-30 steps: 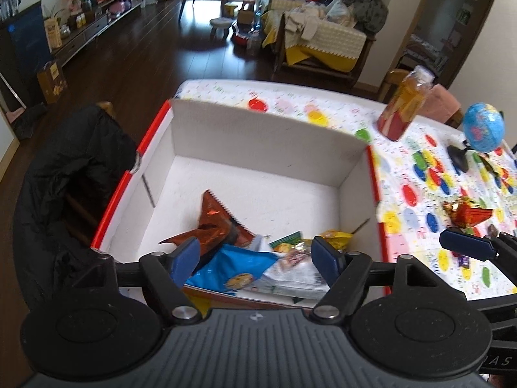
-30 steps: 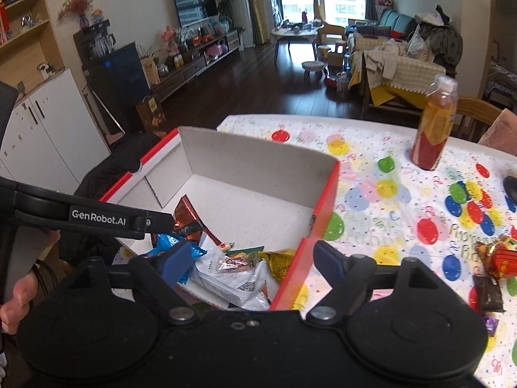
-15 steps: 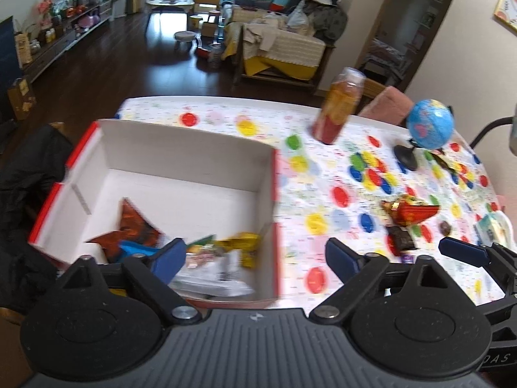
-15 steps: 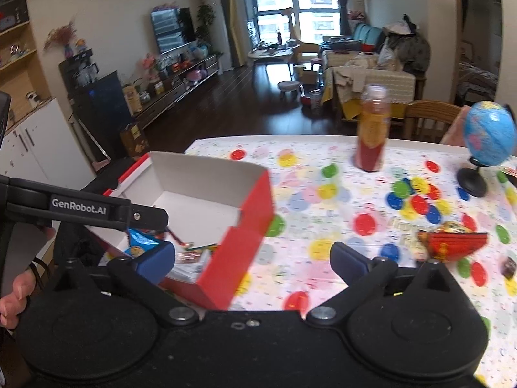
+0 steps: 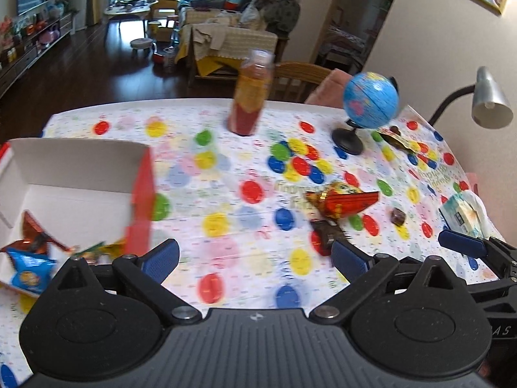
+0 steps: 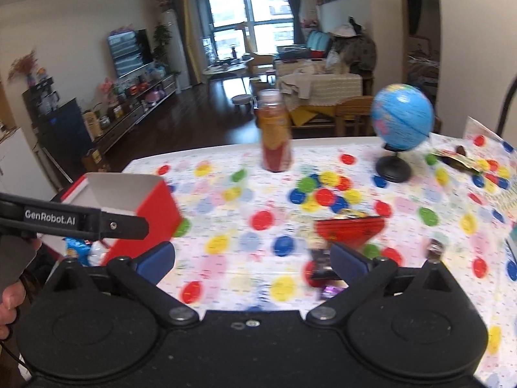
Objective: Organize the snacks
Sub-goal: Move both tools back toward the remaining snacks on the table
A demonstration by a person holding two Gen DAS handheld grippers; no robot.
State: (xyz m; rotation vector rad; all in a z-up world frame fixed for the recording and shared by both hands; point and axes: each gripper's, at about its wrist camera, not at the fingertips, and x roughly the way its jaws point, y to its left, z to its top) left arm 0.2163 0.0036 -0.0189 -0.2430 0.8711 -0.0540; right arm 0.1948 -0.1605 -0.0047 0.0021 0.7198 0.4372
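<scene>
Wide-open jaws on both the left gripper (image 5: 255, 260) and right gripper (image 6: 252, 260) hover over the table (image 5: 226, 174), red snack (image 5: 342, 202) ahead, box (image 5: 142, 194) at left.

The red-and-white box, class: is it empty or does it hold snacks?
It holds snacks: the red-and-white box shows a blue packet and an orange wrapper inside.

Soft daylight from the far windows (image 6: 250, 16) lights both fisheye views evenly, with motion blur smearing the tablecloth (image 5: 226, 226) and strong barrel distortion bending the edges.
</scene>
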